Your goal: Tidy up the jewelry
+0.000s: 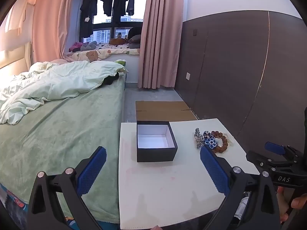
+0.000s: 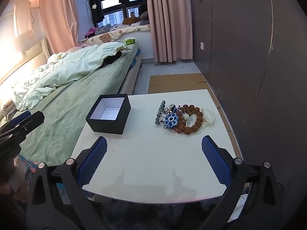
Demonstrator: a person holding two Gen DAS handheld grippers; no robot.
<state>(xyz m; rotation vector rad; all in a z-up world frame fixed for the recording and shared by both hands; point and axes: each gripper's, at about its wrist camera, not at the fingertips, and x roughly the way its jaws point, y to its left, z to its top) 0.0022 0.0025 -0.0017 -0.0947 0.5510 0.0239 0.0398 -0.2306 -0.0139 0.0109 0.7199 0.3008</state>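
Left wrist view: left gripper (image 1: 152,172) is hanging wide open, gripping nothing, over the white table (image 1: 163,191). Black box (image 1: 155,143) is sitting open, jewelry pile (image 2: 182,118) lying well right of it, right gripper (image 2: 153,161) gaping empty too.

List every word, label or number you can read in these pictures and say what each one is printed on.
"DAS": white letters on the black body of the right hand-held gripper, seen in the left wrist view.
Tag on the hanging clothes: too small to read.
Black box and white table: no visible text.
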